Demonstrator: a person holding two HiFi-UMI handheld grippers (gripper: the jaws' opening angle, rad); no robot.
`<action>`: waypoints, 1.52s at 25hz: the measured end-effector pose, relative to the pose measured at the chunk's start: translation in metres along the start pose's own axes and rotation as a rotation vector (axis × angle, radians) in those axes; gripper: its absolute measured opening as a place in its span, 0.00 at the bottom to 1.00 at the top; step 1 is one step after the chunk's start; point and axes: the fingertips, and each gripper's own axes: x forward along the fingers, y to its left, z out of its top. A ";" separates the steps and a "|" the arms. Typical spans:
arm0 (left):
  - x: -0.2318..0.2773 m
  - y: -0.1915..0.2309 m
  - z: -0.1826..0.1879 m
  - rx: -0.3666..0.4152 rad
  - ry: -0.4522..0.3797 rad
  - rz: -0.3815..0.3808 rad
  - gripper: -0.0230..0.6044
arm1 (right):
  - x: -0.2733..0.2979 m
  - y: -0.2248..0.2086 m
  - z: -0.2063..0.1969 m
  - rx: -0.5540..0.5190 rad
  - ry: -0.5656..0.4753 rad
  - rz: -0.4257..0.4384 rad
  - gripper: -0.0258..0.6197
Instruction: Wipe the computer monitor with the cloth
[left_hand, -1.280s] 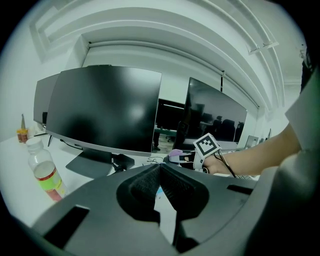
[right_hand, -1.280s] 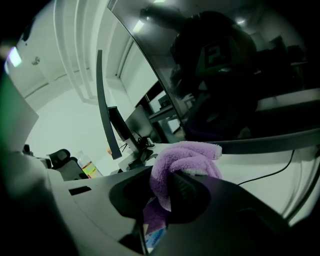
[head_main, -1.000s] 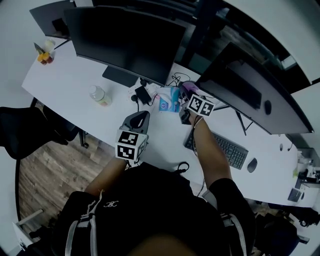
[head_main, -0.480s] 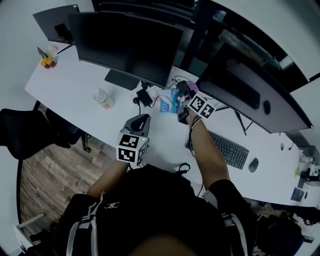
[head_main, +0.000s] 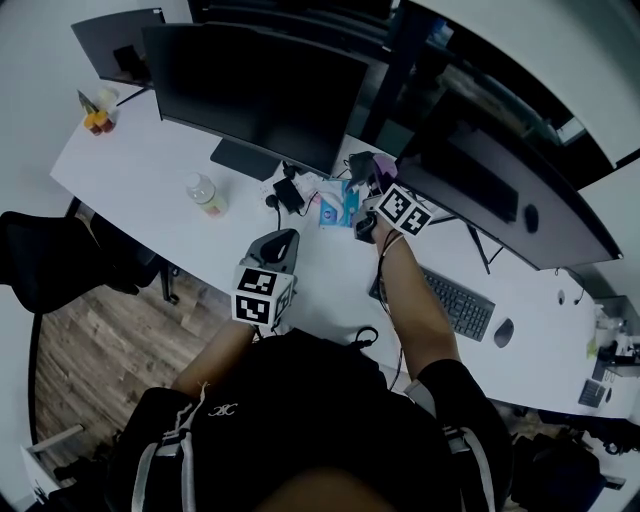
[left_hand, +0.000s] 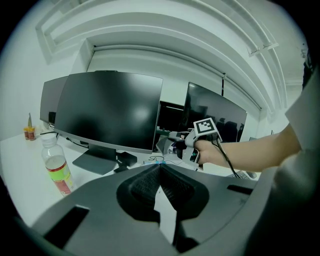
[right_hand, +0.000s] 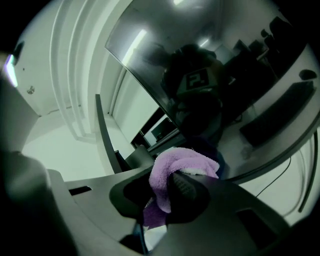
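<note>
The right gripper (right_hand: 160, 190) is clamped on a purple cloth (right_hand: 179, 162), which bulges out above its jaws. In the right gripper view the cloth sits just below the dark curved screen of the right monitor (head_main: 505, 185), close to its lower edge. That screen fills the upper right of the frame, and the gripper's own reflection shows in it. Whether cloth and glass touch cannot be told.

In the head view this gripper is at the centre, in the narrow gap between the right monitor's lower left end and the left monitor (head_main: 255, 85). That spot is crowded: tangled cables and a black adapter (head_main: 285, 190) and a blue packet (head_main: 340, 205) lie just beside it. A keyboard (head_main: 450, 298) lies to the lower right under the forearm, with a mouse (head_main: 503, 330) past its end.

The left gripper (left_hand: 160, 170) has its jaws pressed together with nothing between them. It sits low over the white desk (head_main: 140, 165), near the front edge and well apart from both screens. A bottle (head_main: 205, 193) stands to its upper left, with bare desk between them and more out toward the left edge, where a dark chair (head_main: 50, 265) stands.
</note>
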 end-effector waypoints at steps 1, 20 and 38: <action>0.000 0.000 0.000 0.000 0.000 0.002 0.06 | 0.000 0.005 0.005 -0.019 -0.011 0.004 0.16; -0.008 -0.011 0.010 0.002 -0.054 0.016 0.06 | -0.018 0.066 0.070 -0.351 -0.101 -0.015 0.16; -0.024 -0.027 0.016 0.025 -0.080 -0.005 0.06 | -0.063 0.176 0.176 -0.567 -0.322 0.056 0.17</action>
